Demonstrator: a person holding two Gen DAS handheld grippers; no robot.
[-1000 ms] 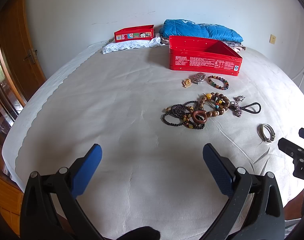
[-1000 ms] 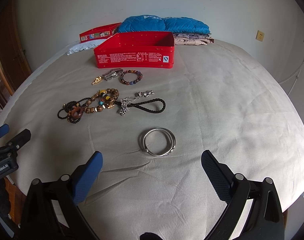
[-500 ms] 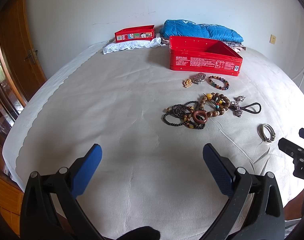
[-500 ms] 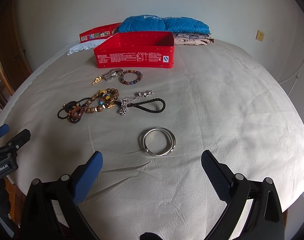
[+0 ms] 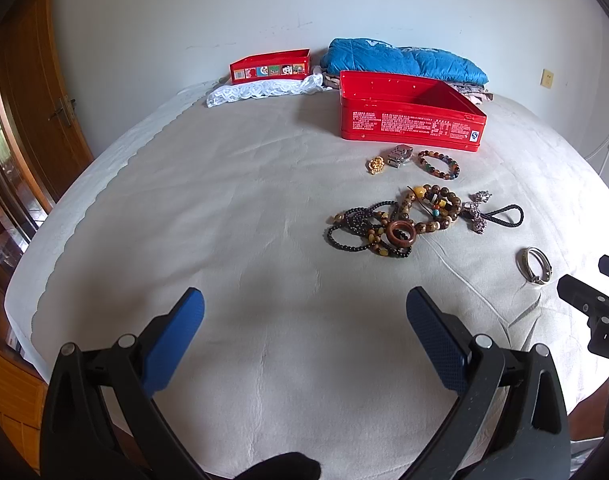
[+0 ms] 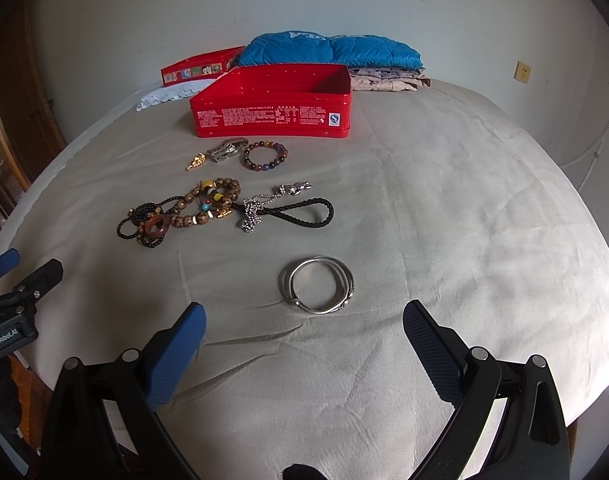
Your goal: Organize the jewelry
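Both tongs, left (image 5: 304, 334) and right (image 6: 304, 338), hang spread and empty. The silver bangles (image 6: 316, 290) lie on soft, wrinkled bedding (image 6: 444, 216); a pinch could snag cloth or separate them.

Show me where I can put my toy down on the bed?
Bare sheet lies left of the bead tangle, and right of the silver bangles. It's crowded between the red tin and the bangles.

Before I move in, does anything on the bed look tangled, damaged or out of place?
Yes: the beaded bracelets lie heaped in one overlapping tangle, with a silver chain draped across the black cord loop. The silver bangle lies apart. Nothing looks broken.
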